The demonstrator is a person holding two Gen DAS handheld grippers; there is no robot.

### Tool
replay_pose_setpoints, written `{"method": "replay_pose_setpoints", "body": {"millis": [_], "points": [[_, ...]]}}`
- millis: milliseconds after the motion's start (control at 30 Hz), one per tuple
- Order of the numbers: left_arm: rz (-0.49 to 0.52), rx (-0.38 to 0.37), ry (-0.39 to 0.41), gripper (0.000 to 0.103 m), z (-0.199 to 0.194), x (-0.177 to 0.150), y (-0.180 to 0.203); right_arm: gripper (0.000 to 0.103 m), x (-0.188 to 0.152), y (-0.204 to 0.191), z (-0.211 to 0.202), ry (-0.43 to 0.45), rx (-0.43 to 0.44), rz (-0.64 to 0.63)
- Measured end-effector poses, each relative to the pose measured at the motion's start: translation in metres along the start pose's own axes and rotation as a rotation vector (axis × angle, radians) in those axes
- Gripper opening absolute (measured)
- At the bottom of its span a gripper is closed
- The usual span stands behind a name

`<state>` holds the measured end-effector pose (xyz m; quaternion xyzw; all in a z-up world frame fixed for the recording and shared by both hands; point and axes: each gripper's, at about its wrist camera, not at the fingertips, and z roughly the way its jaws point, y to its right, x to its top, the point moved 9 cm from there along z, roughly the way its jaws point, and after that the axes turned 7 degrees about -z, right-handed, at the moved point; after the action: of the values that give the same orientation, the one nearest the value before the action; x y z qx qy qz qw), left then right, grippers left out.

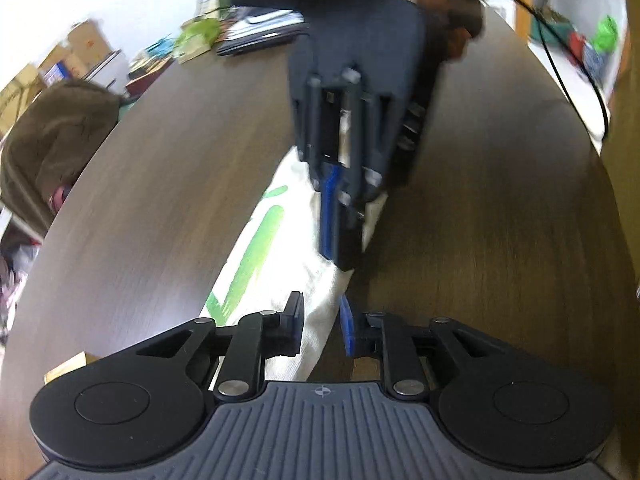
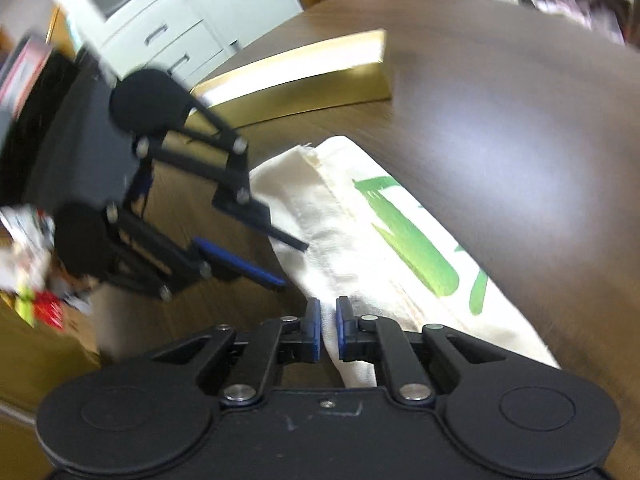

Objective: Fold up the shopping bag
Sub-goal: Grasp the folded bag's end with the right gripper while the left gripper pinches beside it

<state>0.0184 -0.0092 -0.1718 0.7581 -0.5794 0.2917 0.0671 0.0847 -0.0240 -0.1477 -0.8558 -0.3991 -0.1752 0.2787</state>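
Both ends of the shopping bag [image 2: 360,240] are covered here: the right gripper [image 2: 328,330] is pinched nearly closed on the cloth edge, and the left gripper [image 1: 322,326] sits narrow with fabric between its pads, though it's loose, not really clamped. I'd tighten the left before lifting, then move both together so the fold stays even. The bag's cream canvas with green print, already a long strip on the counter [image 2: 500,128], stretching between the two grippers.
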Motion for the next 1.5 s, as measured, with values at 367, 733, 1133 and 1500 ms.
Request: {"method": "replay_pose_setpoints", "body": {"millis": [367,733,1133,1500], "points": [[-0.076,-0.034,0.009,0.009,0.008,0.011,-0.007,0.016,0.001,-0.019,-0.006,0.026,-0.091,-0.247],[-0.209,-0.092,0.053,0.008,-0.008,0.008,-0.023,0.017,-0.033,-0.055,0.009,0.021,-0.453,-0.895],[0.110,0.097,0.064,0.049,-0.009,-0.001,0.004,0.008,-0.025,-0.029,-0.018,0.003,-0.180,-0.437],[0.096,0.078,0.005,0.029,0.009,0.003,0.008,0.006,-0.016,-0.015,-0.017,0.010,-0.145,-0.338]]}}
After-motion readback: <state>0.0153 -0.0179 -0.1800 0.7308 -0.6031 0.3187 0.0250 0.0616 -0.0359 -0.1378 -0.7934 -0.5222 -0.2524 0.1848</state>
